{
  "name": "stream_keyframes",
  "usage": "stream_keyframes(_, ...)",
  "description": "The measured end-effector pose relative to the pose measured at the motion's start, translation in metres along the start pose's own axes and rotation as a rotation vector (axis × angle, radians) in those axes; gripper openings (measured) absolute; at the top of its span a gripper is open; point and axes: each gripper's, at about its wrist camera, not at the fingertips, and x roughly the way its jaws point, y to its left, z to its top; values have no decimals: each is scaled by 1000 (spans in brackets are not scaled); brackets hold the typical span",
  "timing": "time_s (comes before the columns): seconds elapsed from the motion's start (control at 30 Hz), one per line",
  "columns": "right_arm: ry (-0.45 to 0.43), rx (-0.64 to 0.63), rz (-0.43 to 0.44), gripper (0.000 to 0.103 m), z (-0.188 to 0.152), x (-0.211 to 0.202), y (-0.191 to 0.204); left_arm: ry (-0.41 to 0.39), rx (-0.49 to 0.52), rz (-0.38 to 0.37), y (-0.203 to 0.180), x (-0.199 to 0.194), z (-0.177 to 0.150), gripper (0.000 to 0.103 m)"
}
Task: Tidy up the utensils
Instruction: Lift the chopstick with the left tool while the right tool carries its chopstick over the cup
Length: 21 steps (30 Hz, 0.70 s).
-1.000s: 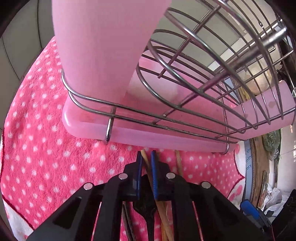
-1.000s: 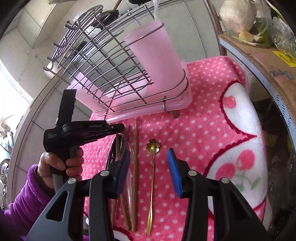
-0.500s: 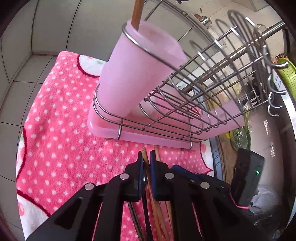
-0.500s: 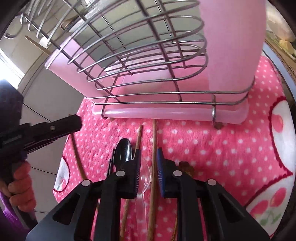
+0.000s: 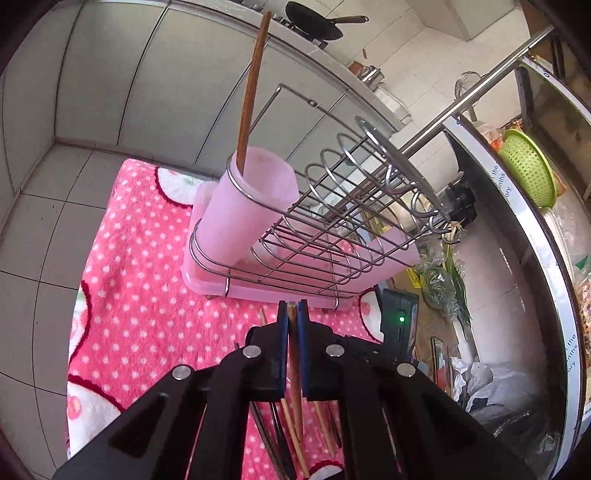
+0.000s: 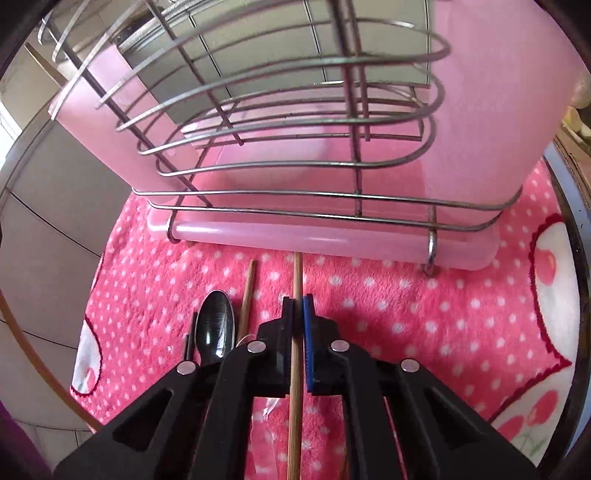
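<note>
Two black tongs are in view, the left tongs [image 5: 292,314] and the right tongs [image 6: 298,306], each closed on one wooden chopstick: one in the left pair [image 5: 294,369], one in the right pair [image 6: 295,369]. One more chopstick [image 5: 251,92] stands in the single pink cup [image 5: 240,218]. One wire dish rack [image 5: 332,221] sits on one pink drip tray [image 6: 332,243]. On the one pink polka-dot towel [image 6: 424,325] lie one further loose chopstick [image 6: 247,295] and one dark spoon [image 6: 216,325]. One green basket [image 5: 528,166] and one black pan [image 5: 314,22] sit behind.
</note>
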Motion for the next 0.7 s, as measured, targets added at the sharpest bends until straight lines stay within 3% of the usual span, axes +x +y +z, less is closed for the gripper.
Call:
stream_keyframes(0.17,-69,52,66,6,-20,-40,-12,-68,62,15,-18,-25,-1,4)
stream_keyframes(0.27,-139,101,148,6,-30,-68,-26,-98,88,19,-27,-36,-1,4)
stream_keyframes(0.7,-401,90,205,6,-34,-170,-30,-202,127,29,-50,-79,9,4)
